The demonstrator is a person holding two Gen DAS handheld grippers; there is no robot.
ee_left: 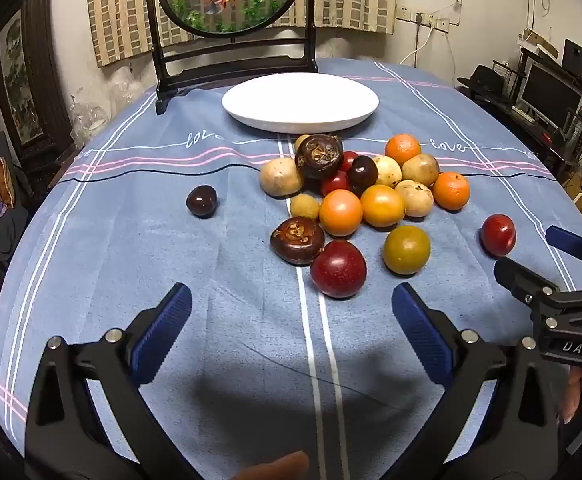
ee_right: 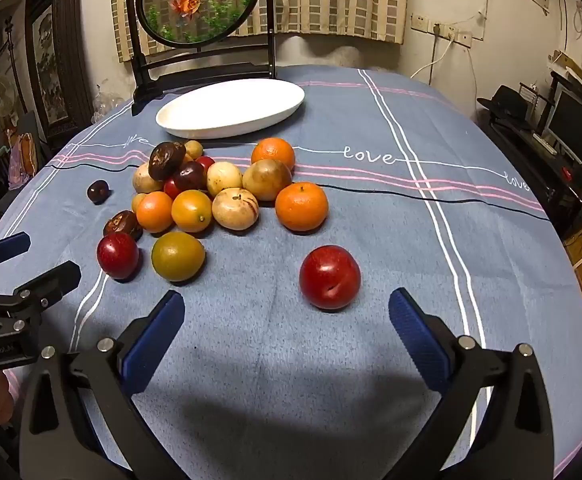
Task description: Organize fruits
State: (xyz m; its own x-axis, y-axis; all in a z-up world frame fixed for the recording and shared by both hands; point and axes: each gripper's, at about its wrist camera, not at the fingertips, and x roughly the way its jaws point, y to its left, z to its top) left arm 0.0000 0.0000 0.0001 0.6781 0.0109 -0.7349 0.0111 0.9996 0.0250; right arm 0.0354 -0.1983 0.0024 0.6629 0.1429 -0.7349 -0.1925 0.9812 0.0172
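Both grippers hang over the near side of the blue tablecloth point(ee_left: 131, 248), and both are spread wide with nothing between their blue pads. Everything is placed from the white plate point(ee_left: 299, 100), which sits at the far side of the table and has nothing in it.

Far to the near left of the plate, one small dark fruit point(ee_left: 201, 200) lies by itself. The left gripper point(ee_left: 291, 312) is well in front of the plate. A dark red plum point(ee_left: 338, 269) lies just past its tips, touching neither pad. Beside that plum are a brown wrinkly fruit point(ee_left: 297, 240) and a greenish yellow fruit point(ee_left: 406, 249).

Right in front of the plate is the big pile of fruit point(ee_left: 365, 178): oranges, pale tan ones, small red ones and dark ones, all touching each other. None of them is on the plate.

Farther right, the right gripper point(ee_right: 287, 316) is also wide. A red plum point(ee_right: 329, 277) lies alone just past its tips, apart from the pile and well in front of the plate.
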